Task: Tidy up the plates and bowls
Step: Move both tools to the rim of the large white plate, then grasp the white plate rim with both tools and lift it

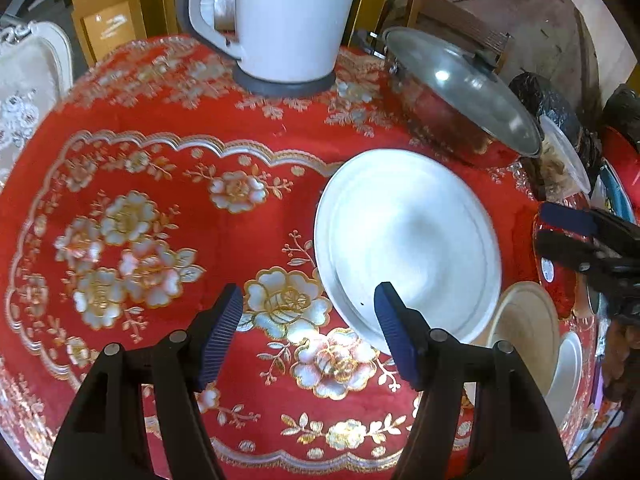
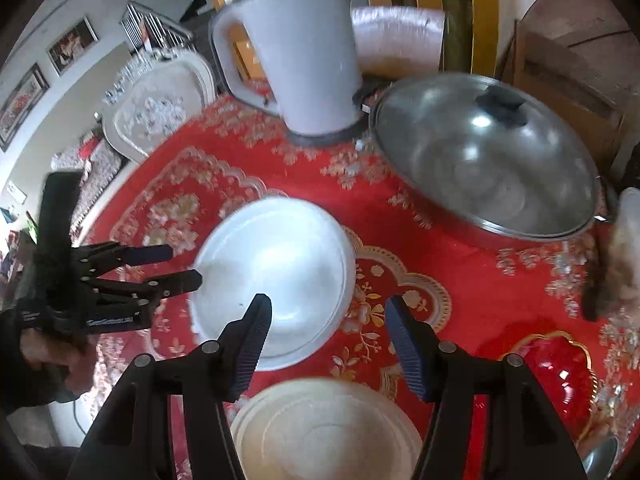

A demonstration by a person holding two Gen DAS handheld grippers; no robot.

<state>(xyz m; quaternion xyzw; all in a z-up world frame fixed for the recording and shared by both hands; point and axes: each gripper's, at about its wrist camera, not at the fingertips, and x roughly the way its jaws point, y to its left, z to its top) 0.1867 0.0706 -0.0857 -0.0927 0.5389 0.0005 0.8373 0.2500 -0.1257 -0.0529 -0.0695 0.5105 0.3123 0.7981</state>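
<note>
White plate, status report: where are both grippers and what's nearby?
Left hand-held gripper open, empty, at white plate edge. Right hand-held gripper open, empty, above cream bowl. Lidded pan and kettle behind the plate.

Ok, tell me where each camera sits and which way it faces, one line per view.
Left wrist: sits on the left claw, looking forward and down over the red tablecloth; its open fingers frame the white plate, and the right claw enters from the right edge.
Right wrist: sits on the right claw, open, looking down over the cream plate and the white plate; the left claw and the hand holding it show at left.
Shared: white plate, kettle, lidded pan.
</note>
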